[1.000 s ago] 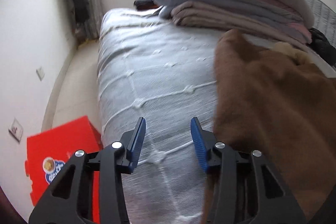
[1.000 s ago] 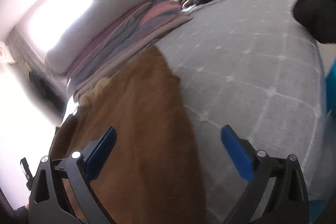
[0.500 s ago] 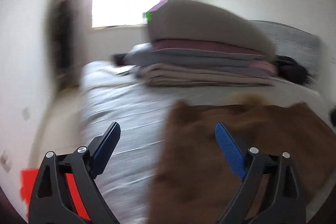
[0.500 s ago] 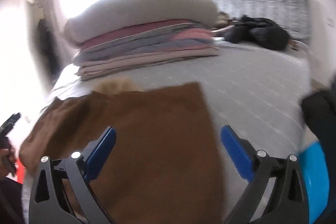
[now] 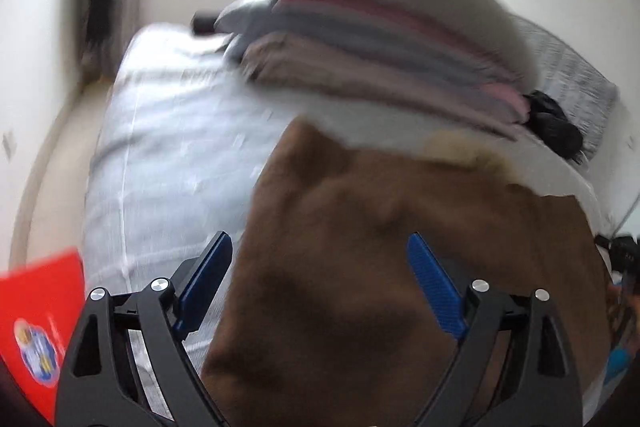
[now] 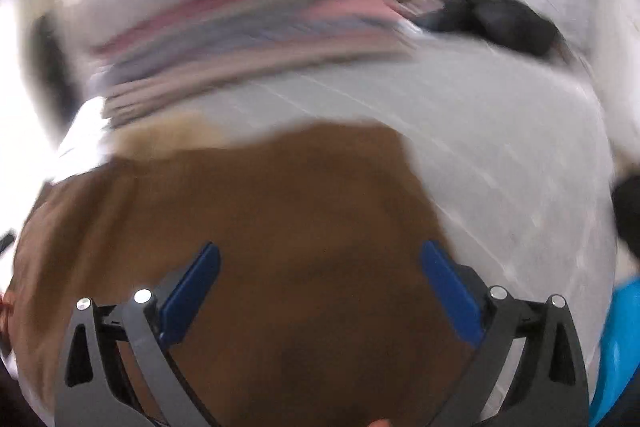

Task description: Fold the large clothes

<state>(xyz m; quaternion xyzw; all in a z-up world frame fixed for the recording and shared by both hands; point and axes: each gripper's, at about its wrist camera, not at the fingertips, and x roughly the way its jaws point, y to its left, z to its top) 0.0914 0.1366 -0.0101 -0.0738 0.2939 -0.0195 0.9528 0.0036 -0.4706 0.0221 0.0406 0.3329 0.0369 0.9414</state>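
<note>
Both pairs of fingers stand spread wide, pinching nothing. The left gripper (image 5: 320,279) has just been opening; its left finger (image 5: 208,279) sits over the grey bed (image 5: 168,155), its right over the brown garment (image 5: 360,247), which fills the lower middle of both frames. The right gripper (image 6: 320,291) hangs over that same brown garment (image 6: 280,227). Beyond, upper frame, a stack of folded bedding (image 5: 380,39) lies blurred. A red box (image 5: 36,323) sits lower left.

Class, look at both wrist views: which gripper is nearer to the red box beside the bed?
Left. The left gripper hovers open over the brown garment's edge, close to the red box. The right gripper hangs over its far side.
</note>
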